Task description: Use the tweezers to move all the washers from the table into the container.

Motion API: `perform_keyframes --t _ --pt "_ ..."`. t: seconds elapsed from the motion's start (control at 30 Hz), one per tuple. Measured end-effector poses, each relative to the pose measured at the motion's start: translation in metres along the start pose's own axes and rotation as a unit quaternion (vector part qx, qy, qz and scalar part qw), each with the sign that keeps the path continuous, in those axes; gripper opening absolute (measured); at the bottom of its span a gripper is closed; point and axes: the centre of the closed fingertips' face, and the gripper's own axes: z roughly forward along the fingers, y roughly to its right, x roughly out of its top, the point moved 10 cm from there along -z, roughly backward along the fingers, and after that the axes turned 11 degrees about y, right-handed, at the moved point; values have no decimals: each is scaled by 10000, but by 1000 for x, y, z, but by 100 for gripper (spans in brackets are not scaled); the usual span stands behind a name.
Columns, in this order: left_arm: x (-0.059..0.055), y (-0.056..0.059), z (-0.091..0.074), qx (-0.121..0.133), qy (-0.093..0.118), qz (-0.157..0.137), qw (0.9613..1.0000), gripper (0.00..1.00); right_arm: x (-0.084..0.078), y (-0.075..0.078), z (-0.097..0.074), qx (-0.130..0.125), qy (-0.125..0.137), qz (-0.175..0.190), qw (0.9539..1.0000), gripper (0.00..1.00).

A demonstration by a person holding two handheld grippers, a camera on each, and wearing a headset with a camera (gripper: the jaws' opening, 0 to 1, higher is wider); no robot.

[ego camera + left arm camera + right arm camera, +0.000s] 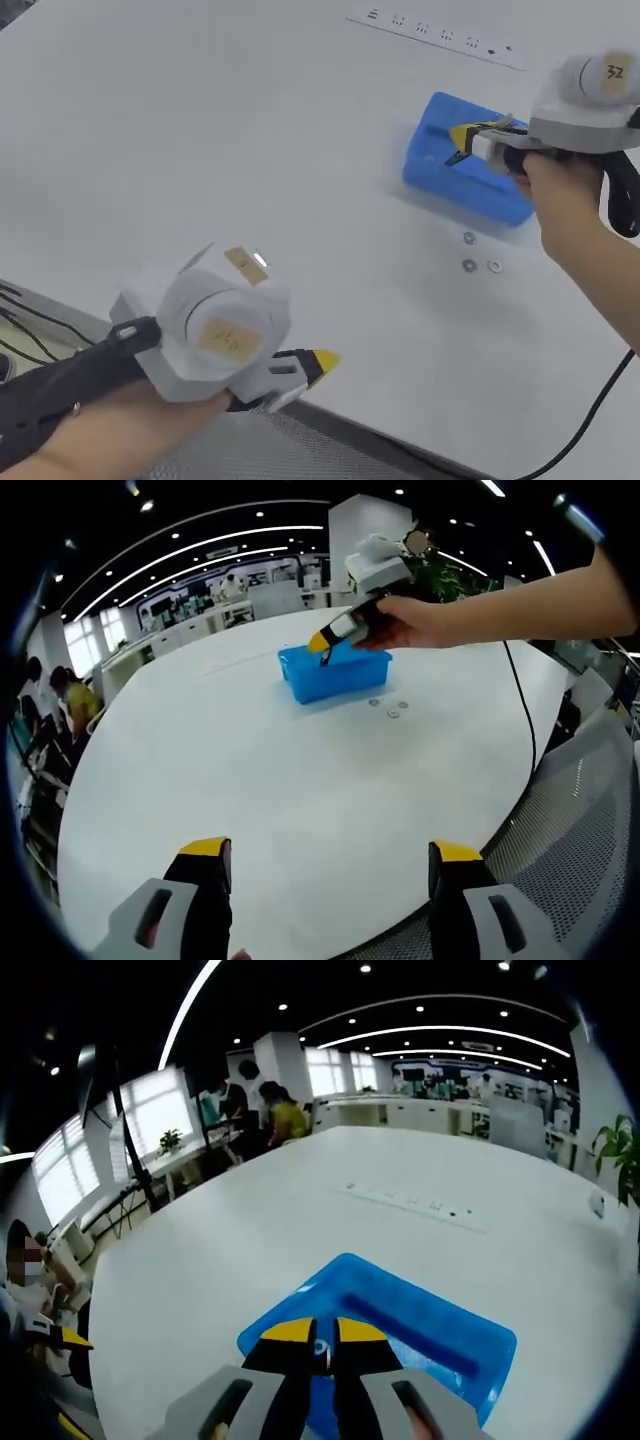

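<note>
A blue container (425, 178) stands on the white table (250, 150). Three small washers (469, 264) lie on the table just in front of it, also visible as washers (394, 712) in the left gripper view. My right gripper (462, 138) hovers over the container (440, 1335), shut on dark tweezers (457, 157) whose tip points down into it. In the right gripper view the gripper (322, 1332) has its jaws nearly touching around the tweezers (320, 1352). My left gripper (330, 850) is open with nothing in it near the table's front edge, well away from the washers.
A white power strip (440, 37) lies at the table's far side. A black cable (590, 420) hangs off the right edge. A mesh chair (260, 445) sits below the front edge. People sit at desks in the background (270, 1110).
</note>
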Motion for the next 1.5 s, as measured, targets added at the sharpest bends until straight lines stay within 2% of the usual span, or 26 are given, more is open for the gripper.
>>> perform_keyframes --t 0.2,0.33,0.47,0.63,0.83,1.13,1.43,1.5 --pt "0 -1 0 47 54 15 10000 84 13 -7 -16 22 95 -147 9998 3" --pt "3 -3 -2 128 191 11 9997 86 24 -14 -35 39 241 -307 9992 2" --pt "4 -2 -2 103 237 -29 9997 87 31 -23 -55 84 351 -518 9980 2" --pt "3 0 -1 32 173 0 9998 87 30 -33 -76 147 402 -560 9975 2" --pt "1 -2 0 44 105 -55 9999 87 18 -40 -94 130 412 -466 9980 2" --pt "0 -1 0 0 78 -25 10000 89 -11 -35 -94 -59 234 -180 9995 2" --pt "0 0 1 -17 73 14 10000 92 -33 -24 -84 -290 -30 -211 9994 3" --pt "1 0 0 -46 125 -37 9999 95 -36 -22 -82 -313 -63 -201 9993 3"
